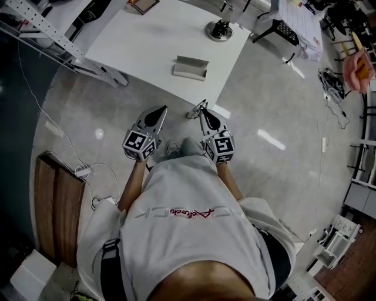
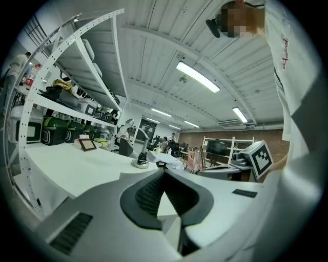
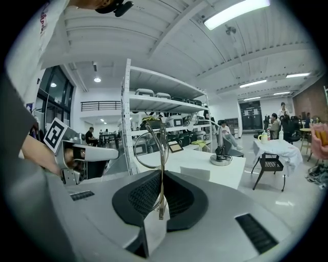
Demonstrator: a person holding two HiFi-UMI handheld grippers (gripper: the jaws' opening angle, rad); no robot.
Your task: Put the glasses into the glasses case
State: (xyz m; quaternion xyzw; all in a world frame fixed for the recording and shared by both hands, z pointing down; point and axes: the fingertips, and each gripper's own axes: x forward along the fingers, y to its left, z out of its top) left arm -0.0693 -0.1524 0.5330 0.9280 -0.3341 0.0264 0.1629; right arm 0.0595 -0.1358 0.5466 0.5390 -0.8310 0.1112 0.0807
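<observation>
Thin metal-framed glasses are clamped between the jaws of the right gripper. The frame stands upright out of the dark pads, and one round lens rim is seen to the left of the jaw tips. In the head view the glasses stick out from the tip of the right gripper, over the grey floor and just short of the near corner of the white table.

The left gripper is held with its jaws together and nothing between them. In the head view the left gripper is carried beside the right one. The two are near each other but apart, and both are pointed toward the table.

A grey glasses case lies on the table close to its near edge, ahead of both grippers and touched by neither. It looks open, though this cannot be told for certain. In the right gripper view the glasses case is seen just beyond the jaw tips, on the tabletop.

Farther back on the table stand a round lamp base and a small picture frame. A wooden bench is seen at the person's left.
</observation>
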